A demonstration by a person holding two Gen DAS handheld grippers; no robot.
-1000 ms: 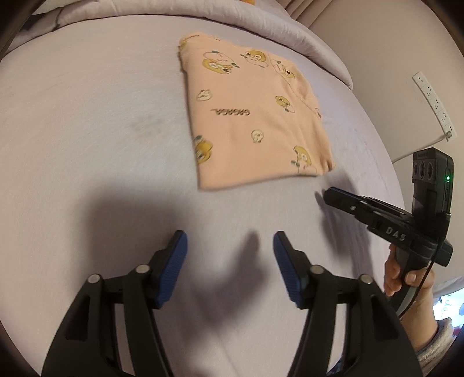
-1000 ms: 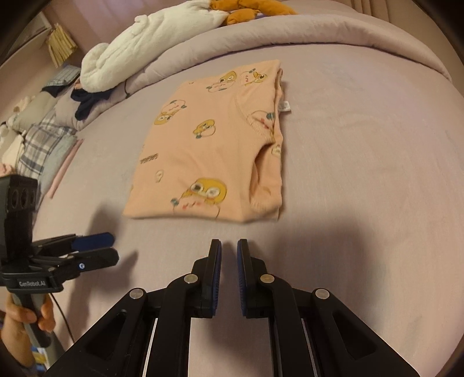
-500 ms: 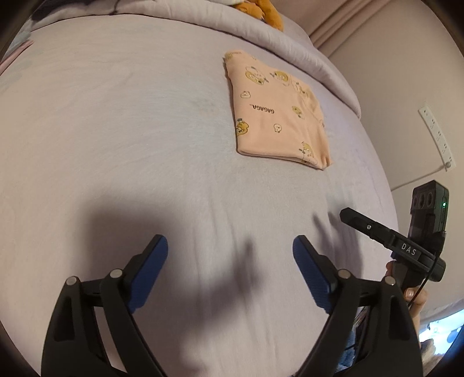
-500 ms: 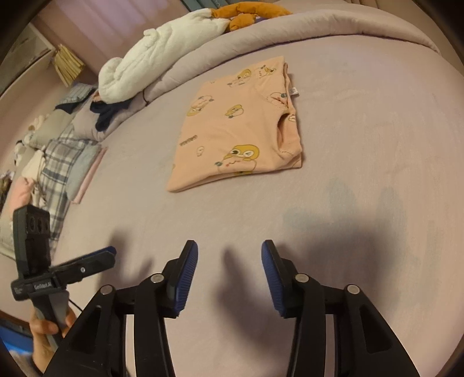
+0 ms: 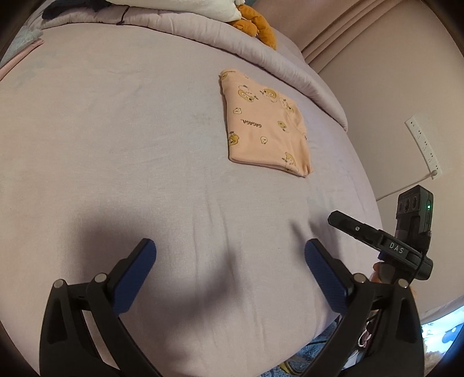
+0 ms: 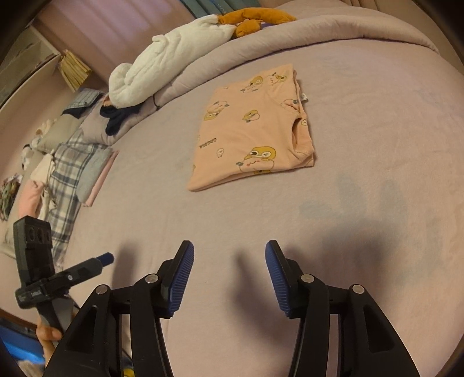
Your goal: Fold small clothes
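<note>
Lying folded flat on the bed (image 6: 362,116), the peach shirt (image 6: 252,130) sits beyond both grippers' spread fingers (image 5: 136,275).

We are holding the left hand-held gripper (image 5: 230,261) wide apart over the bed (image 5: 116,145); the folded peach garment (image 5: 265,127) is lying far right, the right hand-held gripper (image 5: 336,217) hovering near right.

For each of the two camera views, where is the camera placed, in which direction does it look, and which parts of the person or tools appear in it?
Left wrist: on the left gripper, looking across the bed at the folded peach garment; the right gripper shows.
Right wrist: on the right gripper, facing the garment; the left gripper and a hand show.
Shared: garment, bed, orange plush toy.
</note>
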